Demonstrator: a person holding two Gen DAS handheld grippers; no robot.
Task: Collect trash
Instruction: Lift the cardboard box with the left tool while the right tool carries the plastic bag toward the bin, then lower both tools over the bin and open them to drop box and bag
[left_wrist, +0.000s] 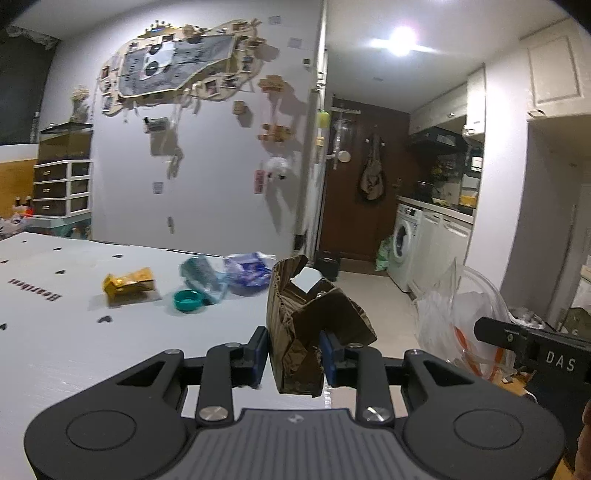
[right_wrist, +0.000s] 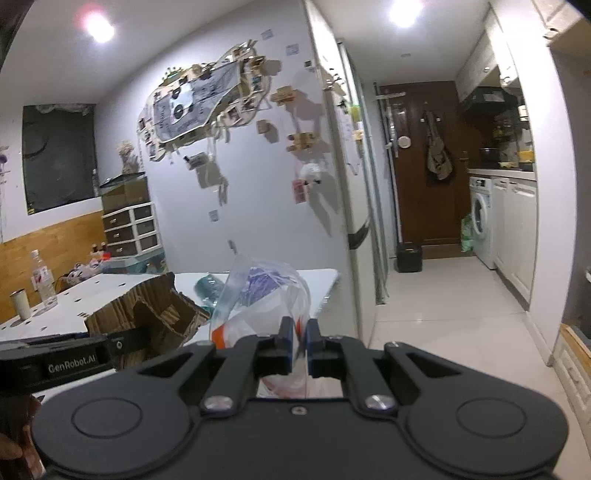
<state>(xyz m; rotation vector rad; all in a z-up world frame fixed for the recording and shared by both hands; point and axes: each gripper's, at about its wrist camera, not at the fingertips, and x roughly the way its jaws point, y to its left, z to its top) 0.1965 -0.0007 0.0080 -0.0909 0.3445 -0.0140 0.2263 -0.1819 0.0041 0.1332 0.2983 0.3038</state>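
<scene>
My left gripper (left_wrist: 294, 352) is shut on a crumpled piece of brown cardboard (left_wrist: 314, 321) and holds it above the white table's (left_wrist: 74, 347) right edge. The cardboard also shows at the left of the right wrist view (right_wrist: 155, 314). My right gripper (right_wrist: 300, 341) is shut on the rim of a clear plastic bag (right_wrist: 258, 299), held up beside the table; the bag also shows in the left wrist view (left_wrist: 454, 321). On the table lie a yellow snack wrapper (left_wrist: 129, 284), a teal cap (left_wrist: 188, 300), a teal wrapper (left_wrist: 203, 275) and a purple wrapper (left_wrist: 249, 273).
A water bottle (right_wrist: 42, 277) and a cup (right_wrist: 20, 303) stand at the table's far left. A drawer unit (left_wrist: 62, 188) stands by the wall behind. A hallway with a washing machine (left_wrist: 404, 240), a dark bin (left_wrist: 327, 264) and a brown door lies to the right.
</scene>
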